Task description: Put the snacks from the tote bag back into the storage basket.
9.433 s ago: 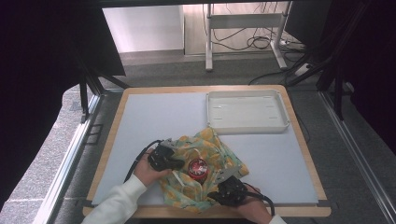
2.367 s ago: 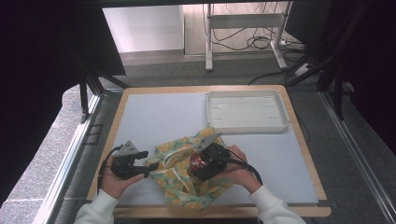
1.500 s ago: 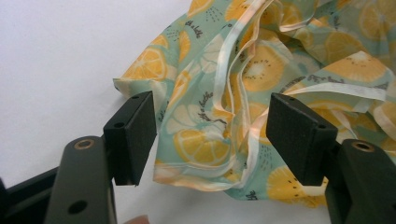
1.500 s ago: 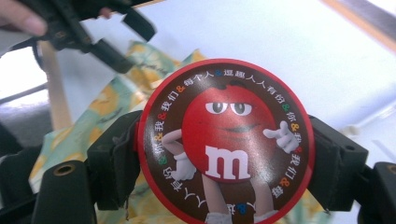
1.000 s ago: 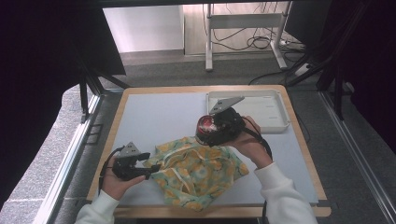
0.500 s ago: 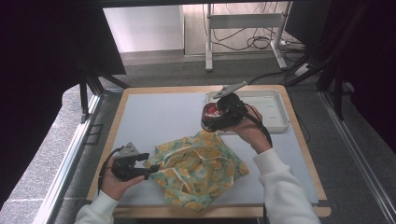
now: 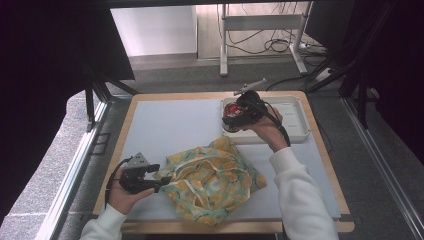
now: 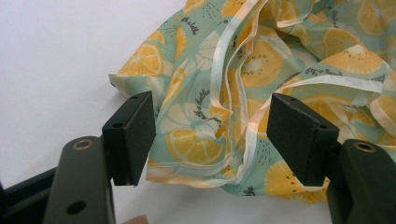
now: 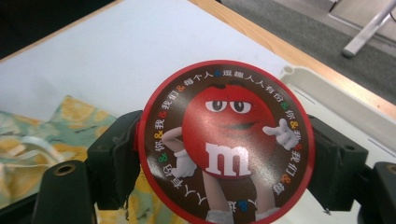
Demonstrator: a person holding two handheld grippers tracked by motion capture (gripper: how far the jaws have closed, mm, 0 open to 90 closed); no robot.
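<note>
Grey table (image 7: pixel 170 125) before you: your right gripper (image 7: pixel 235 119) pinches a round red M&M's tin (image 9: pixel 224 140) over the white tray's (image 7: pixel 295 131) near-left corner. Your left gripper (image 8: pixel 210 140), jaws spread, straddles the lemon-print cloth bag's (image 7: pixel 210 182) left edge.

This looks like a lab or test room set up for recording. A wood-edged tabletop (image 7: pixel 165 125) with a pale grey surface stands on grey carpet (image 7: pixel 50 165), walled on both sides by black curtains (image 7: pixel 45 60). Behind it, a white metal desk frame (image 7: pixel 262 30) has loose cables (image 7: pixel 280 45) bundled on the floor beneath, and black stand legs (image 7: pixel 97 92) flank the tabletop's left corner.
</note>
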